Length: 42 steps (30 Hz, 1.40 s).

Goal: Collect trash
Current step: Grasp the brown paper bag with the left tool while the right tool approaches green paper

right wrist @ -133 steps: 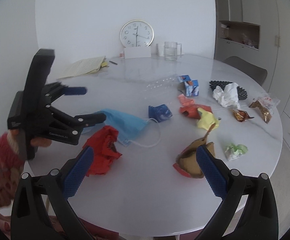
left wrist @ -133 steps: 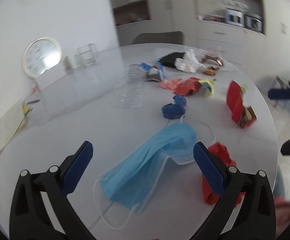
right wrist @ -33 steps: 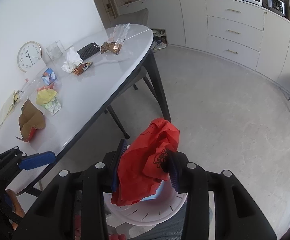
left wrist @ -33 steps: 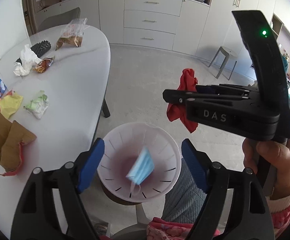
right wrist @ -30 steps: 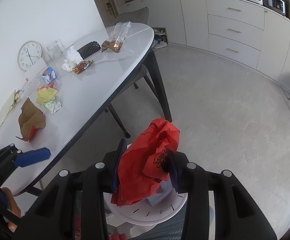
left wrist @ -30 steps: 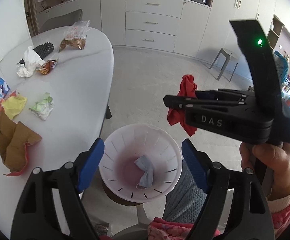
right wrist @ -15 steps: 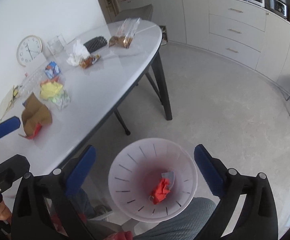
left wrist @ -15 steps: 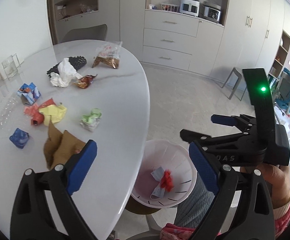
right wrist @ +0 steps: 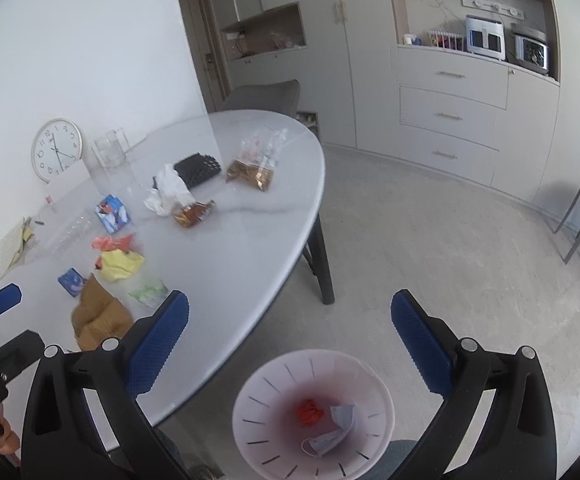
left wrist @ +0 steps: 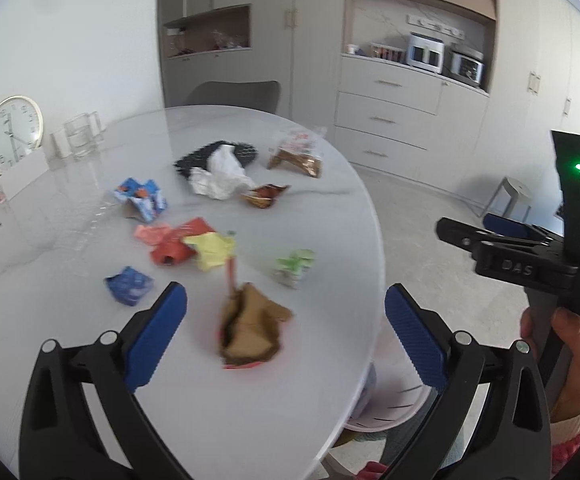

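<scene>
Left gripper (left wrist: 286,330) over the near part of the white table (left wrist: 329,208); jaws spread wide and opening further, nothing between the pads. Brown paper bag (left wrist: 250,328) lies on the table below and between the blue fingers (left wrist: 156,332), not touched.

Right gripper (right wrist: 290,344) off the table edge, above the pink bin (right wrist: 274,392) on the floor beside the table. Jaws wide, empty. In the bin: a red wad (right wrist: 309,412) and a pale blue face mask (right wrist: 335,428), side by side at the bottom.

Trash on the table:
- green wrapper (left wrist: 294,266), near the edge
- yellow paper (left wrist: 212,250) touching a red scrap (left wrist: 172,250)
- small blue packet (left wrist: 130,284)
- blue-and-white carton (left wrist: 142,200)
- white tissue (left wrist: 222,178) overlapping a black mat (left wrist: 194,160)
- brown snack wrapper (left wrist: 264,196)
- clear bag with brown contents (left wrist: 297,156)

Wall clock (left wrist: 10,134) and glass jug (left wrist: 82,136) stand at the far left of the table. A hand (left wrist: 561,340) holds the right gripper's handle in the left wrist view.
</scene>
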Motion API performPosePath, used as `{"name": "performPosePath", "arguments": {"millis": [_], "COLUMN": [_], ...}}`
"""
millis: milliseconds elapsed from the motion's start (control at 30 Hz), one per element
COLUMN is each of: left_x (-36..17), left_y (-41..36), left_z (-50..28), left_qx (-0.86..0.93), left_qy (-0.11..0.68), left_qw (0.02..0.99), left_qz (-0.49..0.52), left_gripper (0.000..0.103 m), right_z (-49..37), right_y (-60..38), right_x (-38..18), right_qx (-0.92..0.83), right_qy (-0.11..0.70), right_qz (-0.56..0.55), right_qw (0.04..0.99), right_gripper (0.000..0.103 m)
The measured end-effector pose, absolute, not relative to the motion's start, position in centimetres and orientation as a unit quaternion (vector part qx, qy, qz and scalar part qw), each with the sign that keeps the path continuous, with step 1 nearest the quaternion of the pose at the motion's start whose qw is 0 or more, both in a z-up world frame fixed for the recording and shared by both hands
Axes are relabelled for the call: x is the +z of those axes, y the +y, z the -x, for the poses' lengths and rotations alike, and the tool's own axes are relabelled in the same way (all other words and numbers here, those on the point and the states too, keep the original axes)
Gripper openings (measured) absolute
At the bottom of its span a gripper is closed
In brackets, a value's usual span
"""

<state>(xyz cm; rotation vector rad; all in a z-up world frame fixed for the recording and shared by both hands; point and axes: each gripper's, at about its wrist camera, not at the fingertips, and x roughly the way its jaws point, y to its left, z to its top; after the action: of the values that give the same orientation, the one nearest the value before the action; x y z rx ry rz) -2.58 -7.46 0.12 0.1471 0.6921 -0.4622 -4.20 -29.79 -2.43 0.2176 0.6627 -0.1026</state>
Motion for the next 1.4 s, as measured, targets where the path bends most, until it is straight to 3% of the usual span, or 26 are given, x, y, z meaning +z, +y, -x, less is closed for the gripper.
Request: {"name": "performPosePath", "arguments": {"millis": [467, 1400], "left_x": [-0.9, -6.3], "left_y": [0.1, -7.3], "left_z": [-0.7, -1.5], "left_qx": [-0.160, -0.228], "left_qy": [0.353, 0.387], "left_qw": [0.921, 0.887], "left_qz": [-0.033, -0.109], "left_gripper": [0.095, 0.092], "right_z": [1.3, -0.5], "right_y": [-23.1, -24.6], "right_x": [-1.7, -3.6], "right_qx": [0.019, 0.015], "right_qy": [0.324, 0.351], "right_qz": [-0.050, -0.056], "right_qw": [0.945, 0.935], "right_gripper": [0.101, 0.101]}}
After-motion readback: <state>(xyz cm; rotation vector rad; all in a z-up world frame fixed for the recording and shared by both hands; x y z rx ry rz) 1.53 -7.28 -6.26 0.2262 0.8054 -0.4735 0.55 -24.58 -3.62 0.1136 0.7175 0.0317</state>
